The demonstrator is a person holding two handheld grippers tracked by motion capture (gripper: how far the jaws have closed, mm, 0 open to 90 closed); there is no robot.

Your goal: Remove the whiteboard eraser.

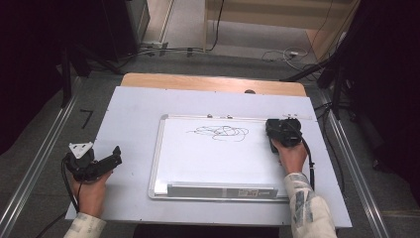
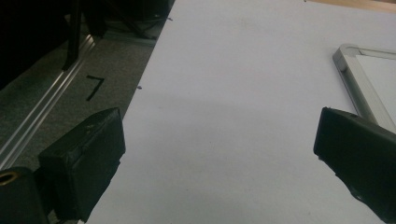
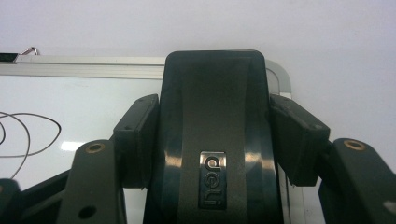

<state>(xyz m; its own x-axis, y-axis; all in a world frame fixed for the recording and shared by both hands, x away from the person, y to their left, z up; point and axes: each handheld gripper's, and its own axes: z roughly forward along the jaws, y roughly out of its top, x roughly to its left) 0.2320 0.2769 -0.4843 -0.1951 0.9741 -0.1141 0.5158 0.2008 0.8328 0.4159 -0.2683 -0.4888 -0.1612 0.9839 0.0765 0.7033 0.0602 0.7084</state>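
Black plastic, glossy, with a small logo plate: that is the eraser (image 3: 212, 140) pinched in the right tongs (image 3: 215, 135), whose jaws press its two long sides in the right gripper view. Seen from the high view, the right tongs (image 1: 283, 132) sit at the far right corner of the whiteboard (image 1: 198, 163), which lies flat on the bench (image 1: 129, 114) with its marker tray at the near edge. Nearer the person, off the board's left side, the left tongs (image 1: 101, 163) rest on the bench with jaws spread and nothing between them.

Farther up the board, a tangle of scribbled lines (image 1: 218, 132) lies left of the eraser, apart from it. The work looks to be wiping that scribble away, with the wipe itself not yet begun. To do it well, I would keep the eraser's felt face flat on the surface, sweep leftward across the whole tangle with even downward pressure, and let the left tongs steady the frame if the board slides.
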